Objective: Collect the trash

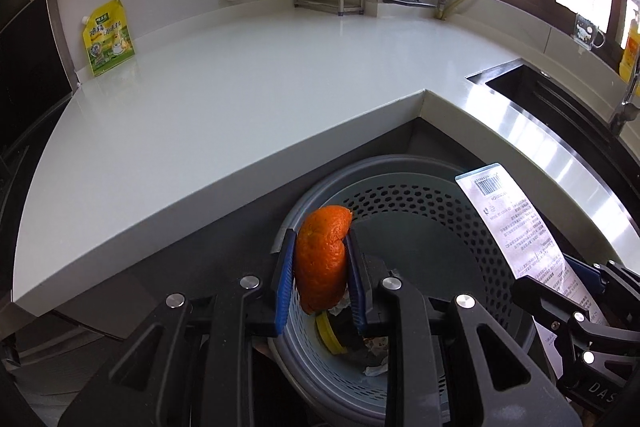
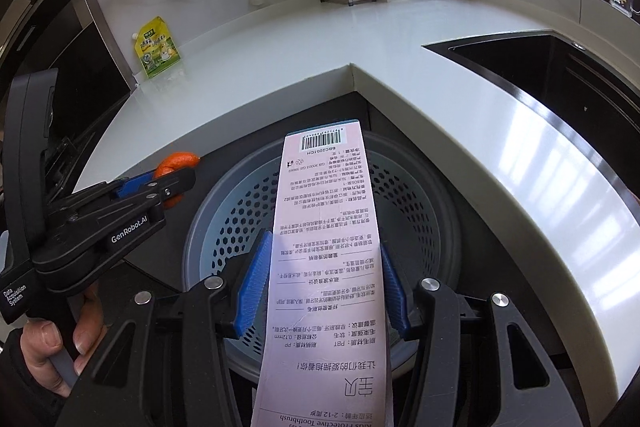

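Over the perforated bin (image 1: 420, 211), my left tool (image 1: 320, 275) clamps orange peel (image 1: 322, 259), right tool (image 2: 324, 291) pinches toothbrush packaging (image 2: 324, 247), so just dropping left, surface (image 1: 240, 87) looks trash-free.

Black angular gripper frames, silver round bolts, ribbed blue finger pads (image 2: 256, 279). White "GenRobot.AI" lettering on left gripper (image 2: 158, 183). Dark sleeve (image 2: 16, 379) at wrist.

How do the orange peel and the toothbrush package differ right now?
The orange peel is a curved, rough, bright orange scrap; the toothbrush package is a long, flat, pale pink card with printed text and a barcode. The peel sits in the left gripper, whose pads stand close together; the package fills the right gripper, whose pads stand wider. The package reaches well past the fingertips; the peel barely does. Both are held above the grey perforated bin.
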`<state>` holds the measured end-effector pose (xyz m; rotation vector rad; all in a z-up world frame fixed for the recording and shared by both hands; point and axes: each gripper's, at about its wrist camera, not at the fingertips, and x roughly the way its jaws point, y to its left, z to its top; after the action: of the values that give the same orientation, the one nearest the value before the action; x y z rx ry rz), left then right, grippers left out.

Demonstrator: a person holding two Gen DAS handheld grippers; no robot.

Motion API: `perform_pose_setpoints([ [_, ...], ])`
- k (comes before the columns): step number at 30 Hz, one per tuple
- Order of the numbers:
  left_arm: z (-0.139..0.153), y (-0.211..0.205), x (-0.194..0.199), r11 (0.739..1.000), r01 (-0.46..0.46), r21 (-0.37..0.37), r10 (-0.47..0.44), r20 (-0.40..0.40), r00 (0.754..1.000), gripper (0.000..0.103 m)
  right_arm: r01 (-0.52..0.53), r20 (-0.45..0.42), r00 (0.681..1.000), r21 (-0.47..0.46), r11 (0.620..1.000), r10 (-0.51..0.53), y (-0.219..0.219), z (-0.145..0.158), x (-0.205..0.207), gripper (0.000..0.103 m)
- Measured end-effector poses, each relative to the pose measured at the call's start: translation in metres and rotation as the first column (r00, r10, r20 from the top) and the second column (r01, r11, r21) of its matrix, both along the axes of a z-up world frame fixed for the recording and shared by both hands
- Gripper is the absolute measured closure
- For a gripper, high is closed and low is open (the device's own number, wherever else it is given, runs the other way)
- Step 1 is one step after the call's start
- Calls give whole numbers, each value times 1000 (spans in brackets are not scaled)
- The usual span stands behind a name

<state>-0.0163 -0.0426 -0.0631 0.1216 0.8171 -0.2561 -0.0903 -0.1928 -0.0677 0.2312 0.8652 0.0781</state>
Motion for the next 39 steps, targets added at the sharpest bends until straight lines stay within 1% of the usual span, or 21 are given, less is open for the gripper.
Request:
perform_pose_setpoints([
  [4,-8,-1,0,1000,-8,9,8,-20,1000,77,3,-24,1000,19,1000,-2,-1,-8,2,53],
  [8,-8,1,0,1000,-17,7,17,-16,1000,75,8,-22,1000,25,1000,-7,-2,-9,4,53],
  [10,-7,1,-1,1000,-22,7,22,-7,1000,68,13,-16,1000,23,1000,-13,-3,-8,3,52],
  [11,-6,1,-2,1000,-24,8,24,1,1000,58,19,-11,1000,19,1000,-19,-4,-7,2,45],
  [12,-4,2,-3,1000,-27,8,27,12,1000,45,26,-3,1000,15,1000,-26,-5,-6,2,41],
  [13,-2,3,-5,999,-32,8,31,24,999,40,33,5,999,14,999,-33,-6,-4,0,37],
  [14,0,4,-5,999,-33,6,33,35,999,37,37,9,999,19,999,-37,-8,-3,0,36],
  [19,4,6,-4,999,-42,7,41,37,998,36,52,13,999,28,998,-52,-11,-1,-1,35],
  [21,5,7,-4,999,-45,8,45,36,998,32,49,11,999,27,998,-50,-10,-2,-1,35],
  [22,5,7,-4,999,-46,9,45,37,998,32,48,10,999,26,999,-49,-10,-2,-1,35],
  [34,-6,7,3,999,-43,11,43,6,999,32,47,-10,999,39,998,-46,-10,-8,6,35],
  [39,-9,7,7,999,-40,16,40,-1,999,32,48,-2,999,40,998,-48,-10,-7,9,35],
])
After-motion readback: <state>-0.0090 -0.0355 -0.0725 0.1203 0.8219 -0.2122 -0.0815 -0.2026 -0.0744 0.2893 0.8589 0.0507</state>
